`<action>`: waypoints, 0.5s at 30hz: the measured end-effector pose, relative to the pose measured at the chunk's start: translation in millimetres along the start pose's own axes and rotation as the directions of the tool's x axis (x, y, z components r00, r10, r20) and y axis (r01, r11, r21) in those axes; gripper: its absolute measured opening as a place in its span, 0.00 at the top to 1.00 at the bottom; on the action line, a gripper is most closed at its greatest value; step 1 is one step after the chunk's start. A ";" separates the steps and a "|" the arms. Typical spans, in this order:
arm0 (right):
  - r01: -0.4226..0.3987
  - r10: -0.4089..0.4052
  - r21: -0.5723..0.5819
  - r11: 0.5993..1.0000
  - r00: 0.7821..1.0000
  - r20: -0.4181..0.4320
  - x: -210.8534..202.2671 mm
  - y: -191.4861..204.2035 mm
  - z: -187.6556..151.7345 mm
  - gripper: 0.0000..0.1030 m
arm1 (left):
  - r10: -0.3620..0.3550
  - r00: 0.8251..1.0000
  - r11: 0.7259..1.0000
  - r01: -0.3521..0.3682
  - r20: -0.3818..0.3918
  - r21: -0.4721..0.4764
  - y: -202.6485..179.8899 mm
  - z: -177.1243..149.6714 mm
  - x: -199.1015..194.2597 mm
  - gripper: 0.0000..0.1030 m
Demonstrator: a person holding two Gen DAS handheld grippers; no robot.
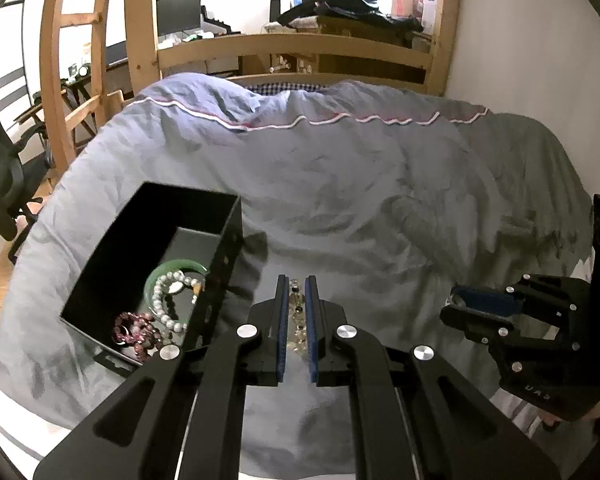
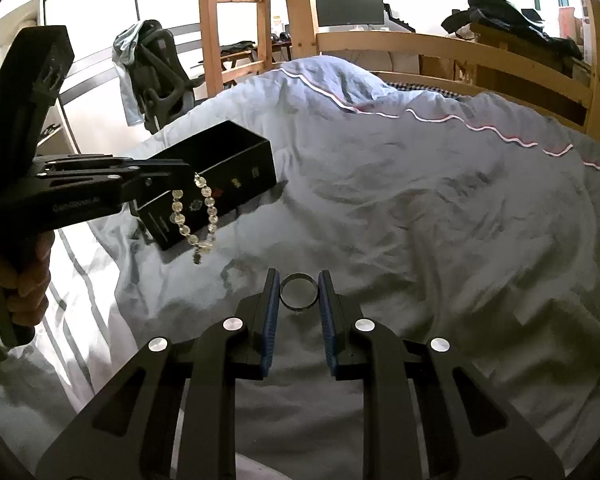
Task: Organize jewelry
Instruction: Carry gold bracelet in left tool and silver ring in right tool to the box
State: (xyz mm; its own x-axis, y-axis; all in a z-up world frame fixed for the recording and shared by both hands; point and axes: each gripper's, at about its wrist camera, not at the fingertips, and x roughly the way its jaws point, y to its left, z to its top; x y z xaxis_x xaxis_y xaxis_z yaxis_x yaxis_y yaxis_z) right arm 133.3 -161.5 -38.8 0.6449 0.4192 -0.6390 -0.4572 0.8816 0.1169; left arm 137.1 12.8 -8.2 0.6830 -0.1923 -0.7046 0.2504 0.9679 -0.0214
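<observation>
The left gripper point(image 1: 296, 312), jaws clamped on the clear bead bracelet point(image 2: 196, 216), hangs just right of the black box point(image 1: 204, 216), while the right gripper point(image 2: 299, 292), jaws pinching a metal ring point(image 2: 298, 291), sits farther off.

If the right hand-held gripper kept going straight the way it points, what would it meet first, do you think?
Probably the rumpled blue-grey duvet beyond the silver metal ring clamped between its pads; nothing else seems to lie ahead, though depth is hard to judge.

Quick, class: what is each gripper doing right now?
Left gripper: shut on the clear crystal bead bracelet.
Right gripper: fingers either side of the thin silver metal ring; contact cannot be told.
</observation>
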 end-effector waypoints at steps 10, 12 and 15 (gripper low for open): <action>0.012 -0.012 0.007 1.000 1.000 0.007 -5.5 6.3 16.3 0.80 | -0.011 0.999 1.000 0.012 0.047 -0.018 6.7 8.6 -15.2 0.93; 0.012 -0.012 0.000 1.000 1.000 0.010 -6.8 9.4 19.1 0.80 | -0.011 0.998 1.000 0.012 0.055 -0.021 7.9 9.3 -18.2 0.93; 0.011 -0.011 -0.015 1.000 1.000 0.011 -7.7 15.6 24.2 0.80 | -0.006 0.998 1.000 0.008 0.069 -0.021 9.9 11.3 -23.1 0.93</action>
State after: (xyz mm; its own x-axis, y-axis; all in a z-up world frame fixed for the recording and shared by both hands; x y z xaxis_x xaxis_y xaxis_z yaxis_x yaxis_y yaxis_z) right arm 136.0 -145.7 -13.6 0.6568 0.4117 -0.6318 -0.4591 0.8830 0.0981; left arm 131.5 25.0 15.9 0.7272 -0.2092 -0.6537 0.2413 0.9695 -0.0419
